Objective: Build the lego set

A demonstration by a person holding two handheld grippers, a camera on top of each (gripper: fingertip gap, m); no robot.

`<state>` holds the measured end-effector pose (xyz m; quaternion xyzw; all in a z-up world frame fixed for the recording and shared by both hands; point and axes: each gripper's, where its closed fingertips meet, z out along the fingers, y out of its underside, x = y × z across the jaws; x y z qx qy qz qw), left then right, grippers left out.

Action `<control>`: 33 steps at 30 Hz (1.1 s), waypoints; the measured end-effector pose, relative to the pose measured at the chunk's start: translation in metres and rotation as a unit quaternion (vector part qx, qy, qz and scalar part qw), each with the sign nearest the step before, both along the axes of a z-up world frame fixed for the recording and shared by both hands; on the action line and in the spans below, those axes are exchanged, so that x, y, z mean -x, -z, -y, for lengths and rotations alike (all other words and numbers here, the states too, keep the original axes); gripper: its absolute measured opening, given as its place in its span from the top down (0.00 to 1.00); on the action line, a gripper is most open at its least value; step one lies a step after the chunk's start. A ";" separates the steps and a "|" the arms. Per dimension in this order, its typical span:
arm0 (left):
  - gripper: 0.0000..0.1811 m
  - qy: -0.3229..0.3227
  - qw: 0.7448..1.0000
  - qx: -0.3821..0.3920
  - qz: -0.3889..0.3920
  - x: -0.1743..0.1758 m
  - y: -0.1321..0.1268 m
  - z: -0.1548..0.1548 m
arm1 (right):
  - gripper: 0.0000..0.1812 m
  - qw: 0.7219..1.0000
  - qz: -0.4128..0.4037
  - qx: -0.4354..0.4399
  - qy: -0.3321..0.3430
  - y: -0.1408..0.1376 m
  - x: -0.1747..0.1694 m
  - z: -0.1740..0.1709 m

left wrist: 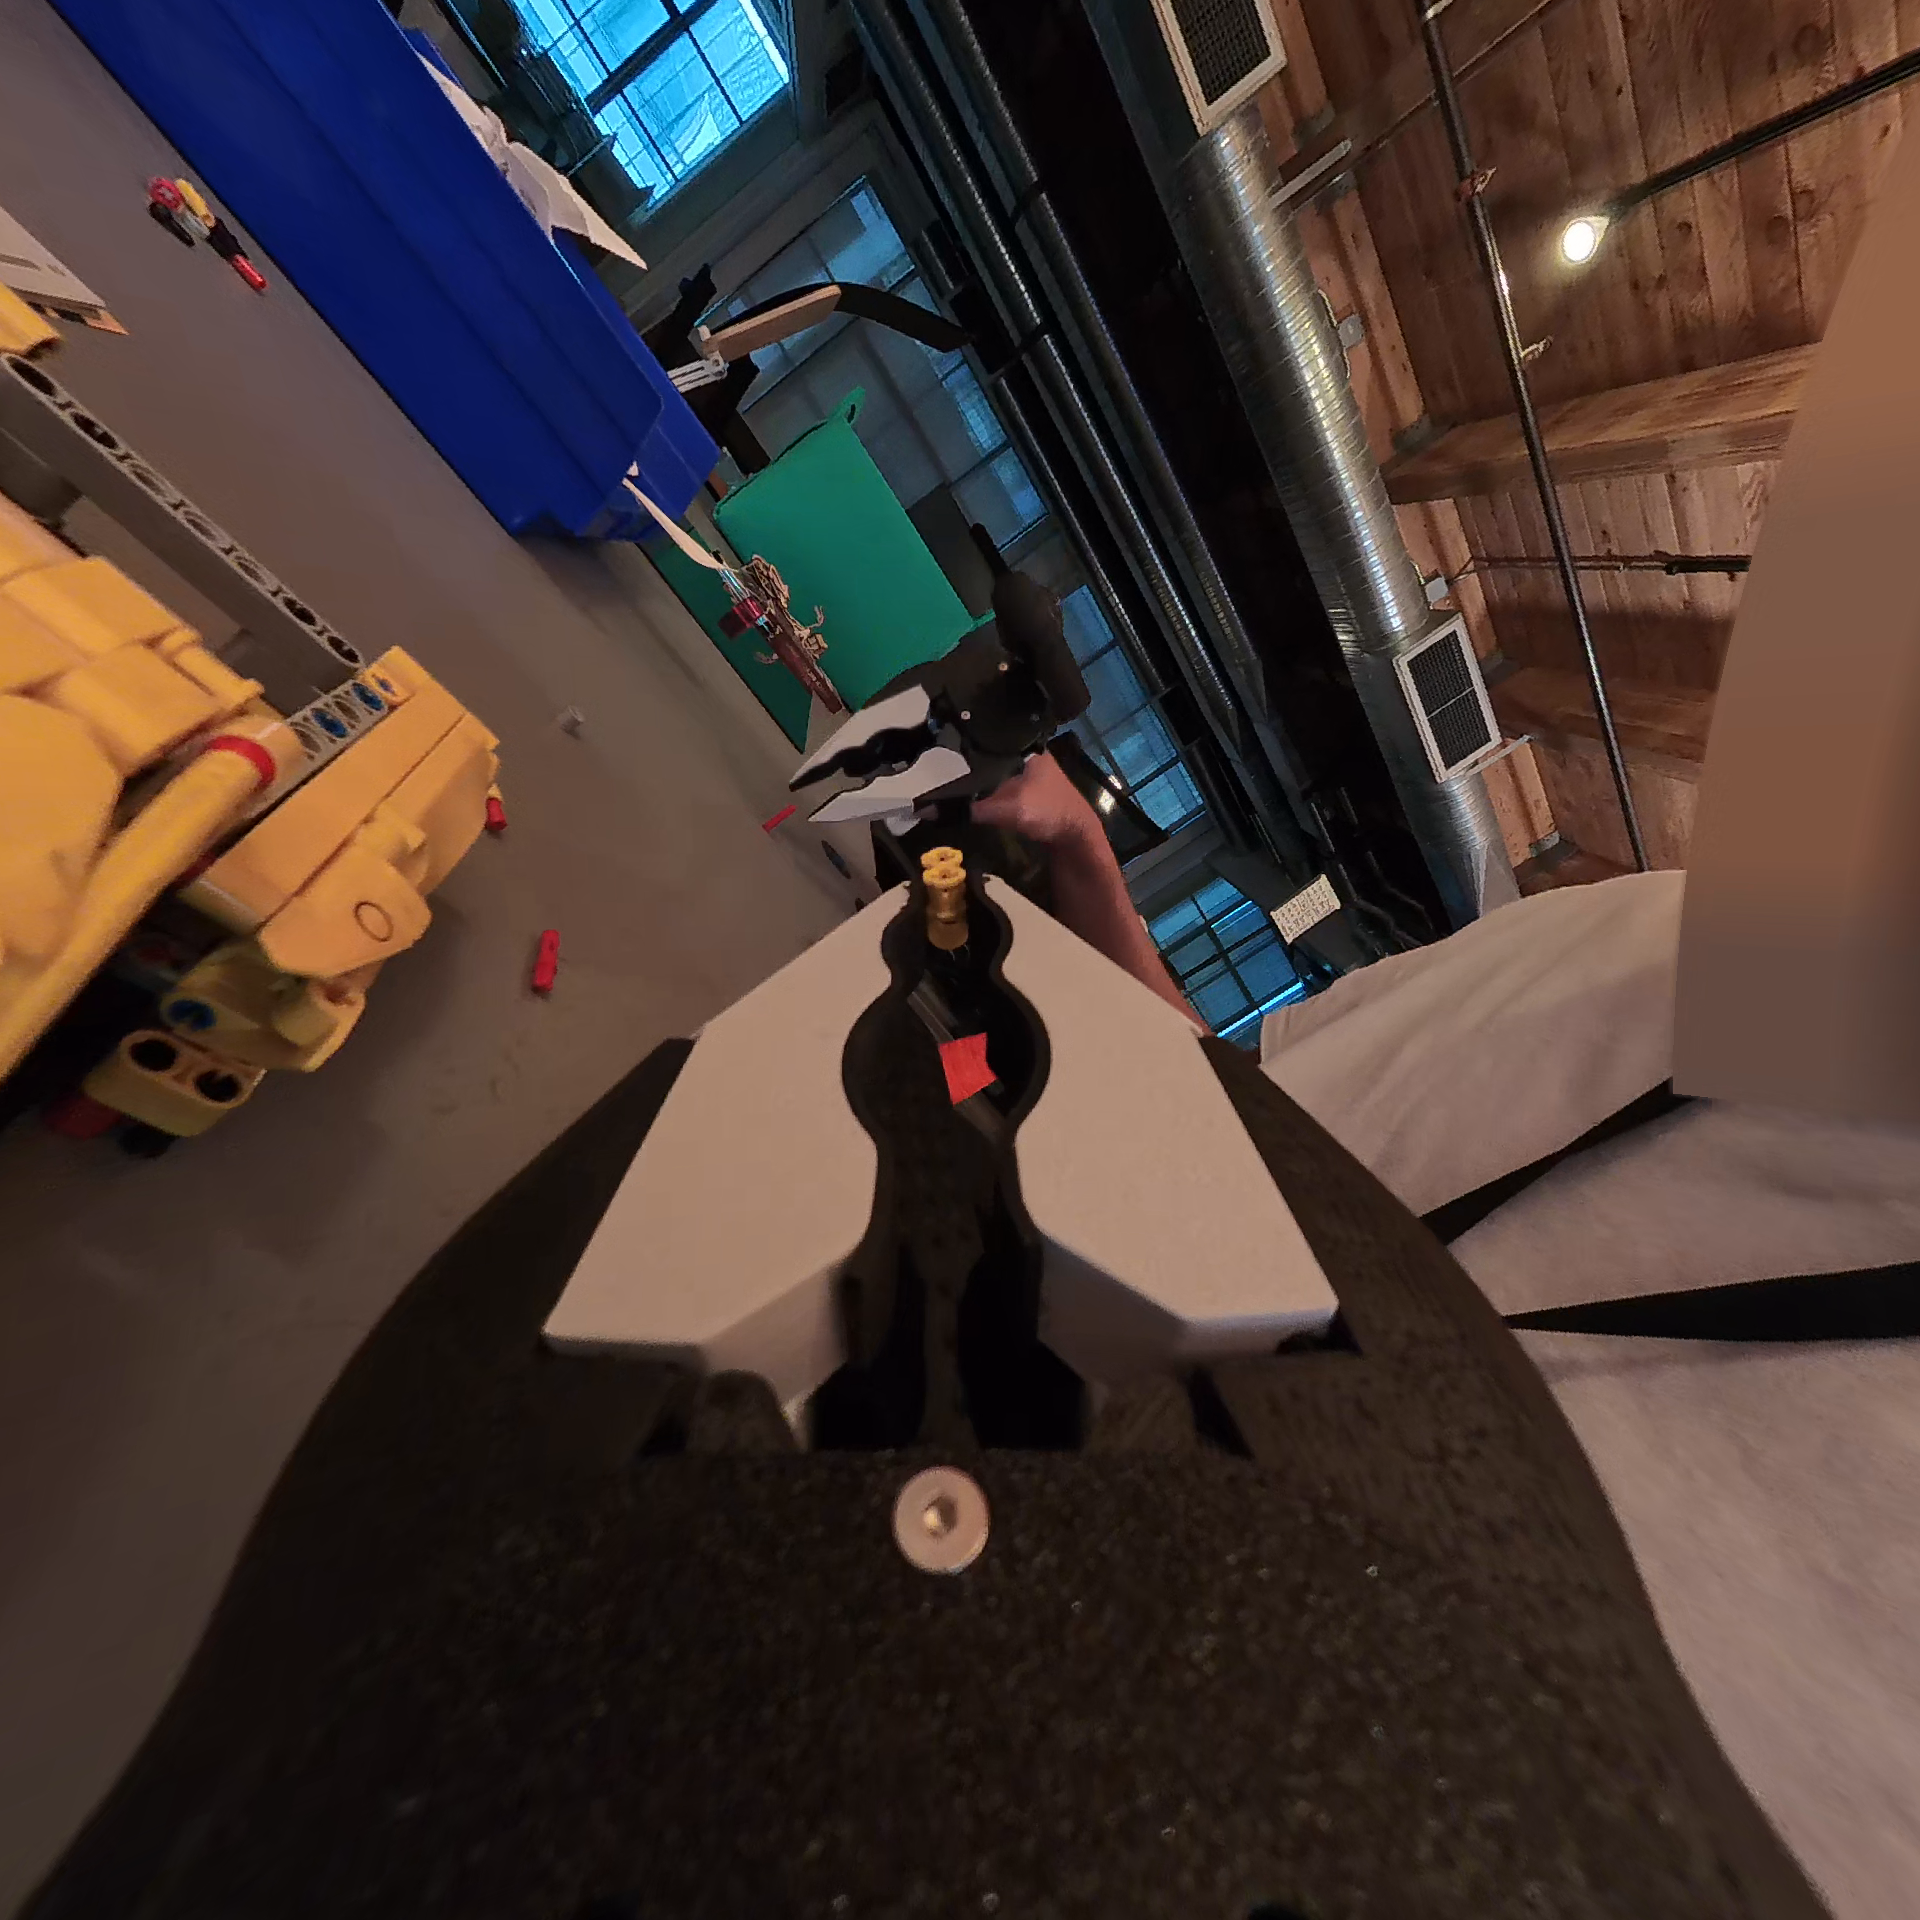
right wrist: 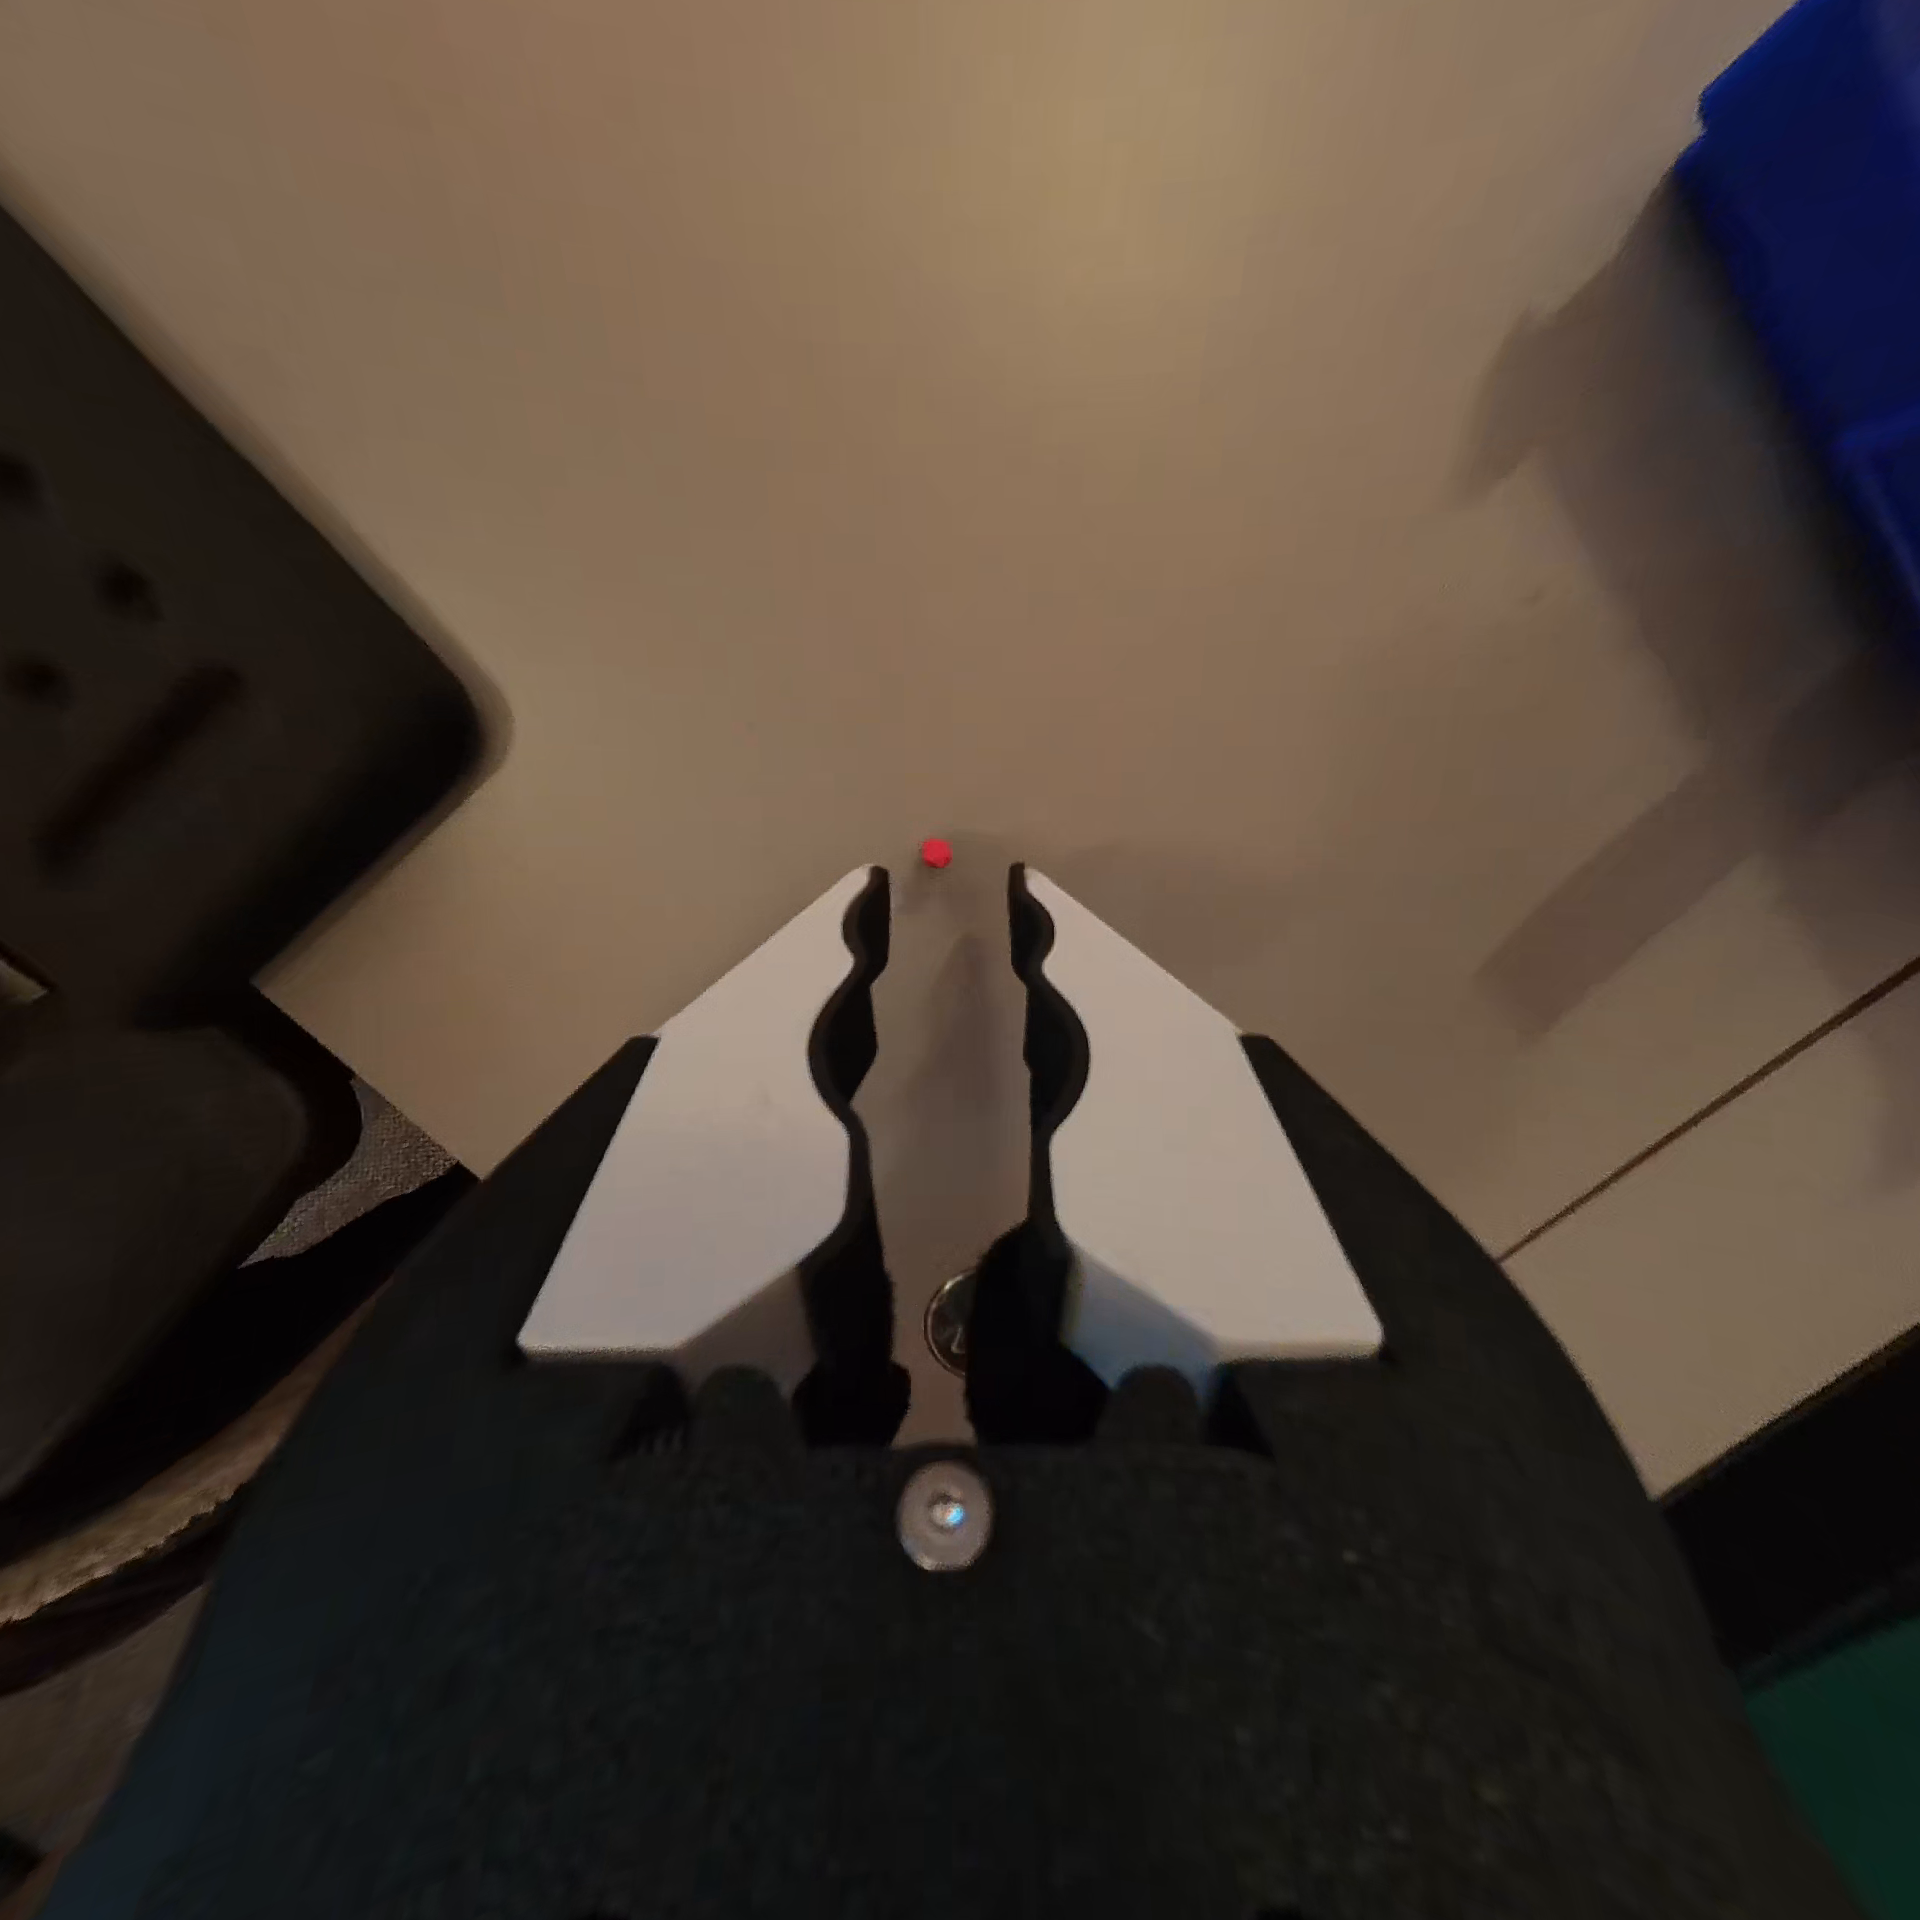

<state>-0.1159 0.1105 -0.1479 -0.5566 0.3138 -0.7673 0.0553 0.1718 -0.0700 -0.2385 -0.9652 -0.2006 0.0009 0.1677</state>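
Right gripper [right wrist: 948,868] jaws spread, tips straddling red pin [right wrist: 936,853] on desk [right wrist: 1039,416]: centre, then close. Left gripper [left wrist: 943,883] pinches yellow connector [left wrist: 943,896]; hold steady.

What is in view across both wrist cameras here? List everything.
Lego model: one, yellow and grey, table left.
Yellow connector piece: one, gripped in left tool.
Loose red pins: several, on grey table.
Red pin: one, just beyond right tool's tips.
Small parts cluster: red, yellow, black, far table.
Blue bin: one, table's far edge.
Green bin: one, behind.
Left tool: shut.
Right tool: open.
Hand: holding right tool.
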 end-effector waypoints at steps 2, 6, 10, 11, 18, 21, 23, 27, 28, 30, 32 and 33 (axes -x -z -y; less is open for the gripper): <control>0.96 -0.001 1.000 -0.001 -0.001 0.000 0.000 -0.001 | 0.89 1.000 0.006 0.006 0.000 0.005 -0.001 0.000; 0.96 -0.002 1.000 -0.002 -0.002 0.000 0.001 -0.001 | 0.92 1.000 0.009 0.015 -0.013 0.013 0.002 -0.003; 0.96 -0.002 1.000 -0.003 -0.004 0.000 0.001 -0.001 | 0.94 0.999 0.006 0.024 -0.019 0.015 0.003 -0.006; 0.96 -0.003 1.000 -0.003 -0.004 0.000 0.002 -0.001 | 0.95 0.999 0.007 0.029 -0.020 0.016 0.003 -0.006; 0.96 -0.001 1.000 0.006 0.003 0.001 -0.001 -0.002 | 0.98 0.999 0.018 0.039 -0.023 0.016 0.004 -0.006; 0.97 -0.007 0.999 0.036 0.020 0.003 -0.006 -0.008 | 0.98 0.998 -0.009 -0.044 -0.038 -0.008 0.030 -0.036; 0.97 -0.003 0.996 0.080 0.049 0.005 -0.015 -0.012 | 0.98 0.984 -0.064 -0.147 -0.074 -0.042 0.078 -0.073; 0.96 0.009 0.984 0.152 0.090 0.011 -0.026 -0.020 | 0.98 0.906 -0.214 -0.332 -0.151 -0.109 0.214 -0.138; 0.97 0.009 0.983 0.157 0.096 0.012 -0.028 -0.021 | 0.98 0.889 -0.245 -0.354 -0.158 -0.117 0.241 -0.149; 0.97 0.009 0.981 0.158 0.109 0.015 -0.032 -0.021 | 0.98 0.861 -0.301 -0.380 -0.157 -0.127 0.278 -0.171; 0.97 0.010 0.981 0.155 0.117 0.017 -0.035 -0.020 | 0.99 0.837 -0.359 -0.389 -0.137 -0.133 0.293 -0.185; 0.97 0.010 0.981 0.153 0.119 0.018 -0.036 -0.019 | 0.99 0.832 -0.373 -0.389 -0.131 -0.134 0.297 -0.189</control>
